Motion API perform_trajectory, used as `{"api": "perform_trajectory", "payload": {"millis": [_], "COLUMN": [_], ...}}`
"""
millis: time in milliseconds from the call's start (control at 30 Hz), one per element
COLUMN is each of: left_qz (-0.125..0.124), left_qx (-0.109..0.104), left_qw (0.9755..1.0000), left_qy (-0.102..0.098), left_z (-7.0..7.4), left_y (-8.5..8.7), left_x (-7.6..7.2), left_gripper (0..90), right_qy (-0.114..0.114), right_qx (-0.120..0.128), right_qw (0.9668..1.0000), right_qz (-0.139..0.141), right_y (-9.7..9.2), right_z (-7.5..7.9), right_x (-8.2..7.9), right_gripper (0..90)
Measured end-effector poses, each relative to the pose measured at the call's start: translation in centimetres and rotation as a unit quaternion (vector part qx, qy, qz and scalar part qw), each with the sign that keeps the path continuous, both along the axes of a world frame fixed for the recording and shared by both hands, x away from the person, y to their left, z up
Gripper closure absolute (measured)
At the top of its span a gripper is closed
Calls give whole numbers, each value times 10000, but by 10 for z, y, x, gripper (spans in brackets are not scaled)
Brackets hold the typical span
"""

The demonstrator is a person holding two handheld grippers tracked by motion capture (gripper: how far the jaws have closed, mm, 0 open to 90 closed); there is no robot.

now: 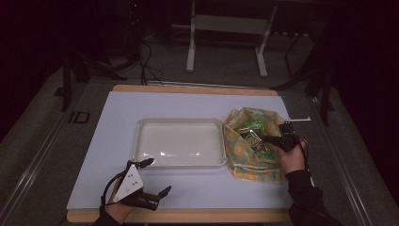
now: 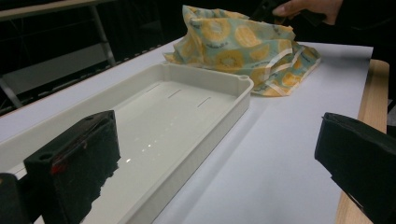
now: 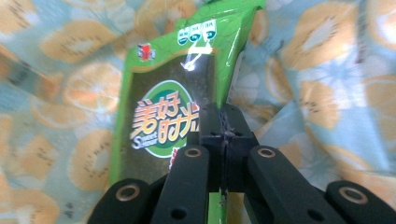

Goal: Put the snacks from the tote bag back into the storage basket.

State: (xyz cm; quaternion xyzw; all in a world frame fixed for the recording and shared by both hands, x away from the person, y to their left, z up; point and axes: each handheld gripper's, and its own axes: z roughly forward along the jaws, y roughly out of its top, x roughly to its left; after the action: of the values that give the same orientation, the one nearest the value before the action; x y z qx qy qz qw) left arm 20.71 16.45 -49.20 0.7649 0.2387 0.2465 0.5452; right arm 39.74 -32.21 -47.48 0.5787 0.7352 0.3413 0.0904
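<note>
**Snack packet gripped inside fruit-print bag**

Green snack packet [image 3: 163, 112]: glossy foil, round logo with orange lettering, dark window. Pinched at one edge by right tool [image 3: 224, 123], jaws clamped together on it. Sits in mouth of cloth bag [image 1: 242, 162], blue-green with orange fruit slices, crumpled on bench [image 1: 117, 113] just right of tray [image 1: 181, 162].

snack packet [image 3: 163, 107] bottom hidden behind gripper

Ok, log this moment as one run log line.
right gripper: shut on green snack packet | in: fruit-print bag | left gripper: open, idle | tray: empty
</note>
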Motion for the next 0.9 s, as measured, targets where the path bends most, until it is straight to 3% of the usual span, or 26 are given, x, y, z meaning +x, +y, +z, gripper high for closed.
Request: {"api": "perform_trajectory", "payload": {"millis": [33, 900], "left_qz": [-2, 0], "left_qx": [6, 8], "left_qw": [10000, 10000], "left_qy": [0, 8], "left_z": [0, 0], "left_y": [0, -1], "left_x": [0, 0], "left_gripper": [6, 6], "right_qy": [-99, -517], "right_qx": [28, 427], "right_qw": [9999, 9969], "right_qz": [-22, -423], "right_y": [-2, -34], "right_z": [4, 34], "right_x": [-3, -26], "right_gripper": [891, 892]}}
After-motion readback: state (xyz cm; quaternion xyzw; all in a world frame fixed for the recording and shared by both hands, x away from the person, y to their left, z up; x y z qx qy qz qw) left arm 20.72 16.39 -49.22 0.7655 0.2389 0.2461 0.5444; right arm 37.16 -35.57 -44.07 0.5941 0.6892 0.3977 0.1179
